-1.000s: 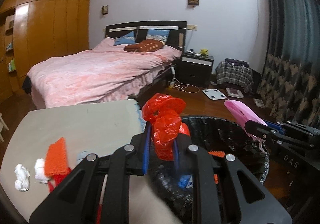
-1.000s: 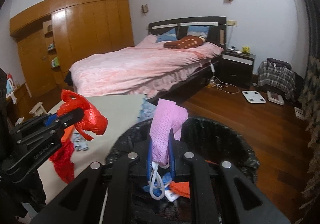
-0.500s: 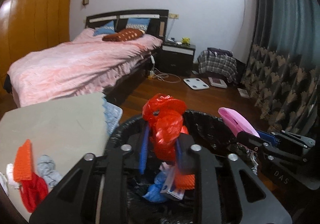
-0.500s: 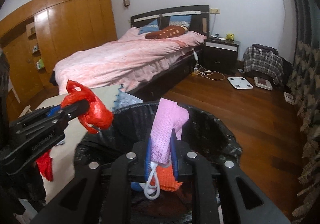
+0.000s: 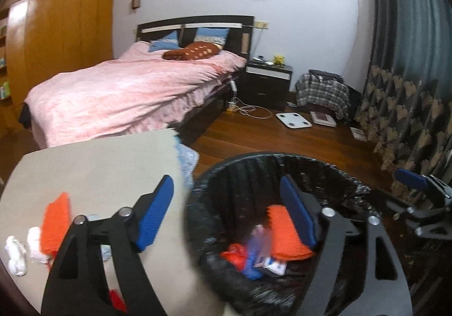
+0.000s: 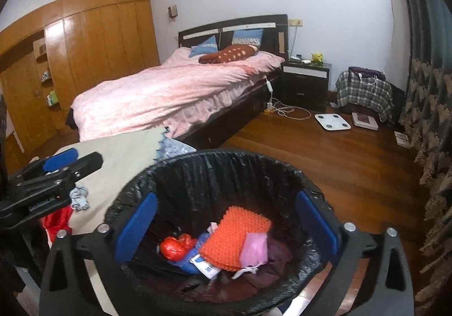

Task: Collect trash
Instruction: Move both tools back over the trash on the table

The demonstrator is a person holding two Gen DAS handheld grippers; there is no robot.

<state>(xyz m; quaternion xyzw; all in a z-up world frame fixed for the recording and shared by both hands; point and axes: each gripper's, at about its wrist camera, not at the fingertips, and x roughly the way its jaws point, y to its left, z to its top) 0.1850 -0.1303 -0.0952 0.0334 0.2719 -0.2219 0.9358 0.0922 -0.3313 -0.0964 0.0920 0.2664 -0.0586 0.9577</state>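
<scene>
Bedroom setting: wooden floor (image 6: 339,163), bed with pink cover (image 6: 169,93), wooden wardrobe wall, dark nightstand, patterned curtain at the right edge.

Bin (image 6: 214,163): round, lined with a crinkled black bag, standing on the floor just beside the beige table (image 5: 93,163). Contents, lying on the bottom:
- red plastic bag (image 6: 176,247), crumpled into a glossy ball, left side of the pile;
- pink mask (image 6: 254,249), flat and rectangular, white ear loop trailing below it, right of centre;
- orange sponge cloth (image 6: 234,234), bumpy texture, overlapping the pink mask's left edge;
- blue wrapper and a white printed packet beneath the orange cloth; dark purple fabric at the right.

Left gripper (image 5: 226,208): blue-padded jaws opening, wide apart, nothing between them; one finger over the table edge, the other over the bin.

Right gripper (image 6: 226,220): blue-padded jaws opening, spread to the bin's width, nothing between them, poised above the bin's contents.

Table, remaining items: second orange sponge cloth (image 5: 55,224), white crumpled tissues (image 5: 17,255), grey-blue rag (image 6: 79,197), red bag (image 6: 58,221) at the near edge.
</scene>
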